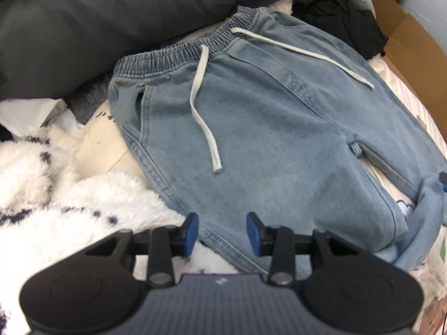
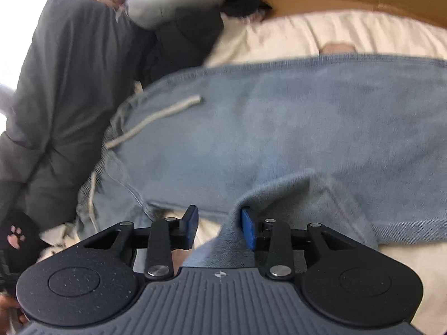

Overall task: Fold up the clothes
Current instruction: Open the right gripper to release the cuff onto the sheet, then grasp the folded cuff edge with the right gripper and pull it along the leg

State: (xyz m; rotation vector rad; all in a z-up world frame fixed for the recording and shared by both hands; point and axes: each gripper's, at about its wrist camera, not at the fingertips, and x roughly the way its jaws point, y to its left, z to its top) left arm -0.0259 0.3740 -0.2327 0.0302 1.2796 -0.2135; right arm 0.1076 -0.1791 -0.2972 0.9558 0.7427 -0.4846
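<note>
Blue-padded jaws of the left gripper (image 1: 222, 233) stand apart over the near hem of the denim trousers (image 1: 251, 128); the right gripper (image 2: 219, 230) gapes too, a trouser fold against one pad, on the cream bedsheet (image 2: 335, 33).

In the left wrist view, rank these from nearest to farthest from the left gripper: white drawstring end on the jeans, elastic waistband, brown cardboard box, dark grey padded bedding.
From the left gripper:
1. White drawstring end, just ahead, on the light blue denim jeans.
2. Elastic waistband, beyond it, centre.
3. Dark grey padded bedding, upper left, and brown cardboard box, upper right: both past the waistband, too close to rank.
</note>
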